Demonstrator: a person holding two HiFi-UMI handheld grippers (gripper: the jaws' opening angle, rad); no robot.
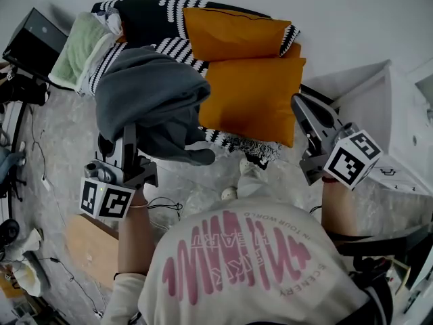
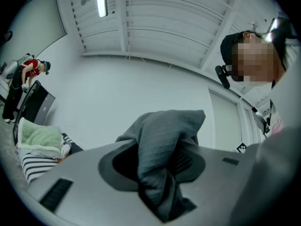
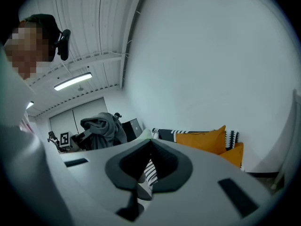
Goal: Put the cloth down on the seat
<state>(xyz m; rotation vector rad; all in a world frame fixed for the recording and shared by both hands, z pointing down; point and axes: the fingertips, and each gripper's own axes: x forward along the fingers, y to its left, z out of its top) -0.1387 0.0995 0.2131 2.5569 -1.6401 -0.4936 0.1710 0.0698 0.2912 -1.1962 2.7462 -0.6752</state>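
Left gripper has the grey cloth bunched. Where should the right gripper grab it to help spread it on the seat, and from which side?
Probably the loose tail hanging at the near right of the grey cloth, with the right gripper coming in from the person's right. That flap dangles free and thin beside the left gripper; the mound above looks too bulky to pinch.

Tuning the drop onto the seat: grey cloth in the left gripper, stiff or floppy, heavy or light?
Likely floppy: the grey cloth droops in folds over the left gripper, which pinches one bunch. Probably light for its bulk, since that single pinch carries it. Expect it to slump in a heap, not roll.
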